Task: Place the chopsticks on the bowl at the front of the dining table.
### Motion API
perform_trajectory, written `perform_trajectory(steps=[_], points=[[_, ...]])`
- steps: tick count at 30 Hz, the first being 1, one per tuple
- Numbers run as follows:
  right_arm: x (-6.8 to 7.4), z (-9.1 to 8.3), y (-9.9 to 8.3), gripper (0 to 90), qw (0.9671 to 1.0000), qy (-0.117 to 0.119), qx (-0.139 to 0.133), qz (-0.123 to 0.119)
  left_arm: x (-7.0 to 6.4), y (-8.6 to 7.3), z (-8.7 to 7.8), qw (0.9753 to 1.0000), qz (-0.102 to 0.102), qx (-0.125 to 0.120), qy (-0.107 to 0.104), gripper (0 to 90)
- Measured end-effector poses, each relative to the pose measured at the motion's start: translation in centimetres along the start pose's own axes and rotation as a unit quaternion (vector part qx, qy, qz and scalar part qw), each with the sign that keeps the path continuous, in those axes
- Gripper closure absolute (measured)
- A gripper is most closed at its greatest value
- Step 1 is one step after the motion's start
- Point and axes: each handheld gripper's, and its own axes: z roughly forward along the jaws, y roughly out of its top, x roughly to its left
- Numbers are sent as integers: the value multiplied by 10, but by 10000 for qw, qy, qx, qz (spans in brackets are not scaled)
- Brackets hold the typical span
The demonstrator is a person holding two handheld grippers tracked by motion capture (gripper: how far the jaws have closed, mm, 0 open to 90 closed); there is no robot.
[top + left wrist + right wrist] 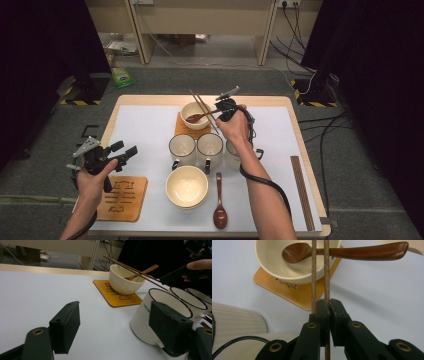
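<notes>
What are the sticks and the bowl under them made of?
The chopsticks look like brown wood: matte, with fine grain lines. The bowl looks like glazed ceramic: cream, smooth and slightly shiny, though it could be hard plastic.

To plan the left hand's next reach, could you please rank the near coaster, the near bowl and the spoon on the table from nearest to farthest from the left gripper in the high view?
1. Near coaster, just below the left gripper.
2. Near bowl, to its right.
3. Spoon on the table, right of that bowl.
</notes>
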Motion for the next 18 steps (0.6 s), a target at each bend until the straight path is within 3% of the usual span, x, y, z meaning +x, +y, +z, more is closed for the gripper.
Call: perform_trajectory(steps=[18], points=[[1,5,1,854,9999,107,52,-35,0,0,1,10000,-3,20,-5,246]])
